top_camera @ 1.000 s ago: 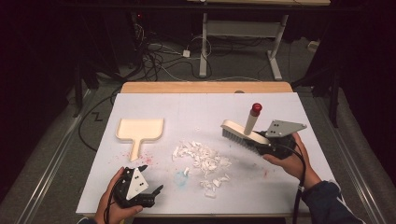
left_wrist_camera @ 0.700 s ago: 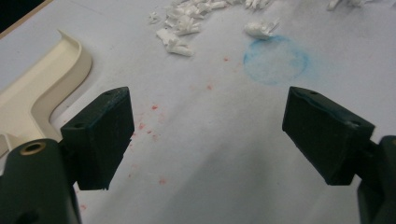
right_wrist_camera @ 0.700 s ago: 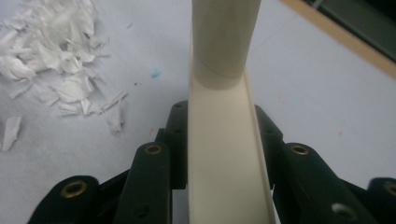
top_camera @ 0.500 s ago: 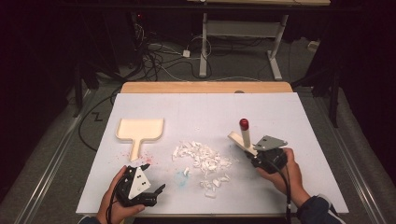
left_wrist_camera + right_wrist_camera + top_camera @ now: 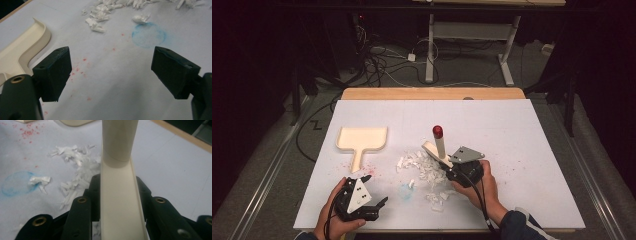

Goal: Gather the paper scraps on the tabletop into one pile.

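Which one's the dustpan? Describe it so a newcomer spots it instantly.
Start from the white table sheet and look at its left half, beyond the left gripper. The dustpan lies flat there, cream, a wide tray with a short handle pointing toward the person. Unlike the brush, nothing grips it, and it sits apart from the paper scraps.

left gripper (image 5: 111,72) jaws wide apart, nothing between | dustpan (image 5: 22,48) left | paper scraps (image 5: 100,15) ahead | blue smudge (image 5: 148,35) on table (image 5: 112,95)

Brushes: 1 (image 5: 438,148)
Dustpans: 1 (image 5: 361,140)
Grippers: 2, left (image 5: 373,190), right (image 5: 447,172)
Paper scraps: 1 pile (image 5: 424,167), pieces too many to count
Blue stains: 1 (image 5: 405,189)
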A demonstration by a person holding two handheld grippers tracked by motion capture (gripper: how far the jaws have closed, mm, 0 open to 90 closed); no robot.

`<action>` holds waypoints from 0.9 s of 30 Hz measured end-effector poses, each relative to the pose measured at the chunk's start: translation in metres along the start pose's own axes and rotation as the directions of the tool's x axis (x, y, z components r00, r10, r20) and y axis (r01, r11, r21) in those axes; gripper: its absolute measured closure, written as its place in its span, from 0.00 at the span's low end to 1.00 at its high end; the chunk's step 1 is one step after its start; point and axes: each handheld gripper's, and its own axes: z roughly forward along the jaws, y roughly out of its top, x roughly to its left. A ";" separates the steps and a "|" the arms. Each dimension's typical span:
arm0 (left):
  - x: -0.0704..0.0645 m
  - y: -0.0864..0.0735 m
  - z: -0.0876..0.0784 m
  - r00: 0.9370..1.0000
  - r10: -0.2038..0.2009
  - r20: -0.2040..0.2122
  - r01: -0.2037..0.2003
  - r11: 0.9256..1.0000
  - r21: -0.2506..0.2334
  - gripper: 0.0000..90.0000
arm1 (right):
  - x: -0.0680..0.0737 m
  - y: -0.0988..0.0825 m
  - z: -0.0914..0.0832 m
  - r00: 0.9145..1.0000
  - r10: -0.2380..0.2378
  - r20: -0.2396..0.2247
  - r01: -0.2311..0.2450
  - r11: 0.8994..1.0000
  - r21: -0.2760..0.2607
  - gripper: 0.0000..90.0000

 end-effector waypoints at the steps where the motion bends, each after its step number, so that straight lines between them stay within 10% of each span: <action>1: 0.000 -0.001 0.000 1.000 -0.002 0.000 0.002 1.000 0.001 0.18 | -0.005 0.004 -0.005 1.000 0.007 -0.011 -0.008 1.000 -0.024 0.76; 7: 0.000 -0.001 -0.001 1.000 -0.003 -0.009 0.003 1.000 0.005 0.18 | -0.019 0.007 -0.036 1.000 -0.010 -0.011 0.009 0.995 -0.099 0.76; 15: -0.001 -0.001 -0.003 0.999 -0.003 -0.033 0.004 1.000 0.016 0.18 | -0.026 -0.012 -0.086 0.968 -0.113 -0.222 0.083 0.987 -0.139 0.76; 21: 0.006 -0.002 -0.013 0.996 -0.038 -0.086 0.037 0.999 -0.017 0.18 | 0.002 -0.029 -0.100 0.890 -0.167 -0.423 0.100 0.979 -0.176 0.76; 22: 0.006 -0.002 -0.013 0.996 -0.038 -0.086 0.037 0.999 -0.017 0.18 | 0.002 -0.029 -0.100 0.890 -0.167 -0.423 0.100 0.979 -0.176 0.76; 23: 0.009 -0.002 -0.016 0.993 -0.061 -0.101 0.058 0.998 -0.033 0.18 | 0.015 -0.029 -0.092 0.854 -0.195 -0.483 0.122 0.976 -0.178 0.76; 25: 0.011 -0.002 -0.018 0.992 -0.060 -0.112 0.055 0.997 -0.048 0.18 | 0.026 -0.030 -0.081 0.822 -0.215 -0.527 0.147 0.975 -0.168 0.76; 27: 0.012 -0.002 -0.018 0.992 -0.061 -0.111 0.056 0.997 -0.049 0.18 | 0.033 -0.032 -0.069 0.810 -0.232 -0.538 0.184 0.973 -0.143 0.76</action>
